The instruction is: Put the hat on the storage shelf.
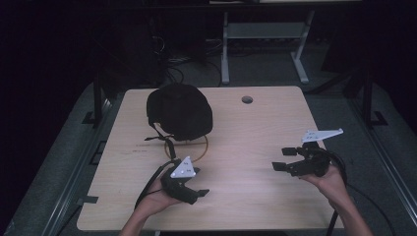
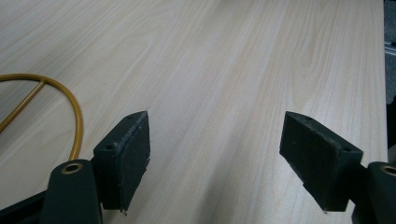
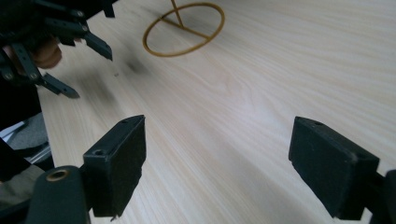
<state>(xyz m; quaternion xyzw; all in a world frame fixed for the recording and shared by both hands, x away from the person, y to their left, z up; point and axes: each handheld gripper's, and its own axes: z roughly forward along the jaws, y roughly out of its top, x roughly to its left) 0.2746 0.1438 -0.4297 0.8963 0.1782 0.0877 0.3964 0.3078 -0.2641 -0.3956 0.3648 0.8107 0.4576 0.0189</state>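
Above the bare table (image 1: 255,147), both the left gripper (image 1: 196,189) and right gripper (image 1: 284,158) hold jaws released, near the black helmet (image 1: 179,110).

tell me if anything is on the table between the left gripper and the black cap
Nothing visible blocks it. Between the left gripper and the black cap lie only bare table and the stand's gold wire ring, flat under the cap.

Black helmet (image 1: 180,111), yellow wire ring (image 1: 199,149) (thin), pale wood-grain table (image 1: 255,147), black grippers w/ grey plates.
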